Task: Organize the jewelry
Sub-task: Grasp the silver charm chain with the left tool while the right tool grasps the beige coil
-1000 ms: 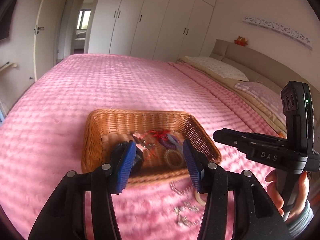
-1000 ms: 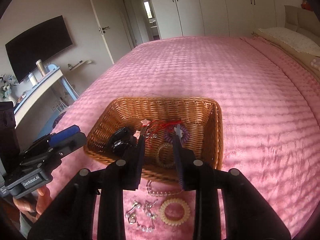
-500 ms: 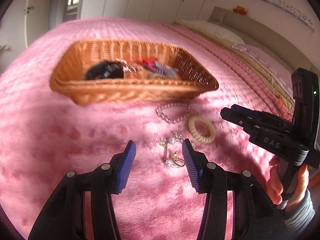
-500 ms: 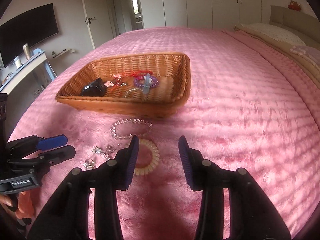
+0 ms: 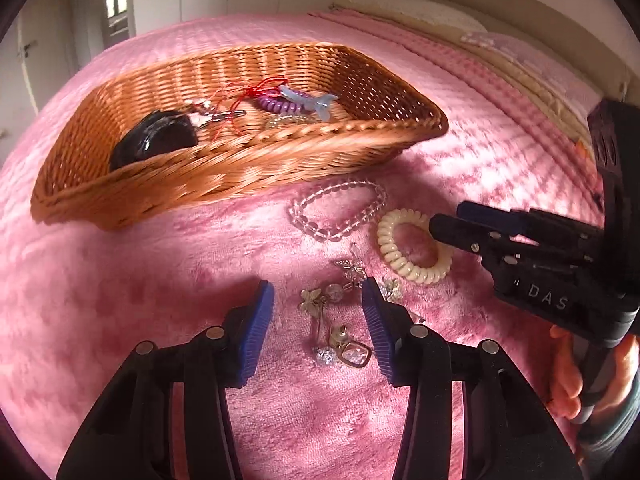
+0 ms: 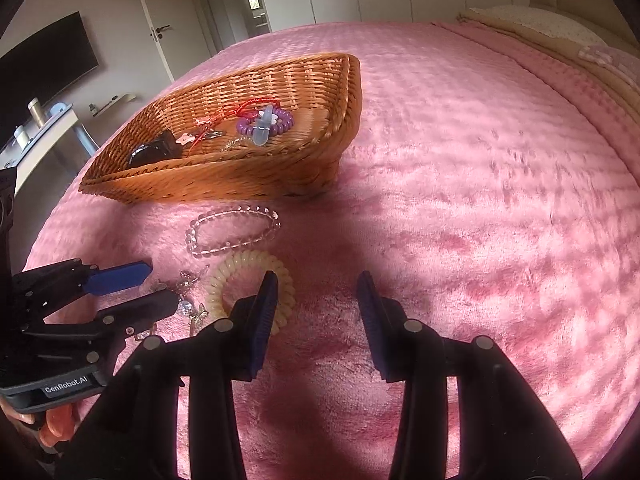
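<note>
While a second ago both cameras looked down into the wicker basket (image 5: 224, 168), both grippers have since dropped toward the pink bedspread (image 6: 460, 184) and the loose jewelry now fills the near view. Left to right in the left wrist view: basket at upper left, holding a black item (image 5: 154, 142), red cord (image 5: 256, 88), purple coil tie (image 5: 276, 104) and pale blue clip (image 5: 310, 100). Just below its front rim lies a clear bead bracelet (image 5: 340, 216), apart from the basket. Right of it, a cream spiral hair tie (image 5: 412, 246), its right side hidden behind the other gripper's tip. Left gripper (image 5: 318, 320) hangs low over a tangle of metal earrings and charms (image 5: 336, 320); jaws half open and closing, the pieces between them, pads not pressing. Right gripper (image 6: 316, 312) stands partly open, a bit wider than a second earlier, nothing between the pads; its left finger (image 6: 264, 312) overlaps the hair tie's edge, contact unclear. Fingers of a hand (image 5: 568, 376) grip its handle at far right.
</note>
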Demonstrator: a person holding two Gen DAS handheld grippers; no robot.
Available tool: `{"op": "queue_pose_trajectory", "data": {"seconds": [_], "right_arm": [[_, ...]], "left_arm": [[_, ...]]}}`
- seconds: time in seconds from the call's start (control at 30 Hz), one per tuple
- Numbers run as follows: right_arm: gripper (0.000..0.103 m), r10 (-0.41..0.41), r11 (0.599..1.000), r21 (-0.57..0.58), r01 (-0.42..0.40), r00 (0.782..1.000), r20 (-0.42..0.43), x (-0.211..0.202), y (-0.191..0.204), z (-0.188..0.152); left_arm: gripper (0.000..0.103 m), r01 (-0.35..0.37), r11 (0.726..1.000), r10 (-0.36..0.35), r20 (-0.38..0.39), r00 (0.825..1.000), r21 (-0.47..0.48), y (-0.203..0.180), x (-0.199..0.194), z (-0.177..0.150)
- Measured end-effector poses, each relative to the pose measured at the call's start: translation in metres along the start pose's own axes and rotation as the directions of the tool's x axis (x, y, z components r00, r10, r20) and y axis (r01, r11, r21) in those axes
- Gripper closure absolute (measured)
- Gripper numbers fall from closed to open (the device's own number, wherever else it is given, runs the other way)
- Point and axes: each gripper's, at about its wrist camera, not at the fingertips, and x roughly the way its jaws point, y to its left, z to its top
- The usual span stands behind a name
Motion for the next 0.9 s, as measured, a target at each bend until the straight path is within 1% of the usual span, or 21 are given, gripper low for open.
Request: {"op": "queue_pose_trajectory", "data": {"seconds": [0.1,0.17,0.23,0.3,0.37,0.43,0.53,0.6,0.67,0.83,0.9], "right_arm": [[0.065,-0.004,1.000,-0.020,0.004,1.000,0.001,0.002,0.006,0.000],[0.065,-0.013,0.999,-0.036,0.013,1.000,-0.001,0.005,0.011,0.001],[0.065,-0.029,0.998,-0.047,0.028,1.000,-0.009,0.008,0.014,0.002],[0.065,-0.035,0.999,-0.043,0.034,0.999,-0.016,0.010,0.013,0.002],[0.065,-0.027,0.999,-0.037,0.026,1.000,-0.016,0.011,0.012,0.002],[0.065,-0.018,0.999,-0.031,0.018,1.000,-0.016,0.010,0.009,0.002],[0.065,-0.016,0.999,-0.029,0.015,1.000,-0.017,0.009,0.008,0.001],[0.065,-0.016,0.999,-0.030,0.016,1.000,-0.017,0.009,0.008,0.001],[0.065,-0.018,0.999,-0.035,0.017,1.000,-0.021,0.010,0.008,0.000],[0.065,-0.012,0.999,-0.041,0.011,1.000,-0.027,0.011,0.008,0.000],[0.065,-0.009,0.999,-0.038,0.008,1.000,-0.027,0.012,0.008,0.000]], "left_arm": [[0.060,-0.014,0.999,0.014,0.001,1.000,0.050,-0.007,-0.002,-0.006],[0.060,-0.024,0.998,0.024,0.002,1.000,0.056,-0.006,-0.003,-0.009],[0.066,-0.030,0.999,0.030,-0.004,1.000,0.034,-0.001,-0.003,-0.008],[0.074,-0.022,1.000,0.022,-0.001,1.000,-0.008,0.009,-0.006,-0.007],[0.074,-0.009,0.999,0.009,0.003,1.000,-0.048,0.020,-0.007,-0.007],[0.076,0.012,0.995,-0.012,0.003,1.000,-0.103,0.035,-0.008,-0.007],[0.083,0.091,0.976,-0.092,0.004,0.996,-0.198,0.057,-0.009,-0.009],[0.085,0.111,0.966,-0.114,0.003,0.994,-0.232,0.067,-0.010,-0.010],[0.085,0.140,0.958,-0.144,0.001,0.990,-0.248,0.073,-0.010,-0.013],[0.085,0.189,0.939,-0.191,0.019,0.981,-0.287,0.083,-0.020,-0.023],[0.085,0.195,0.935,-0.197,0.024,0.980,-0.295,0.085,-0.023,-0.026]]}}
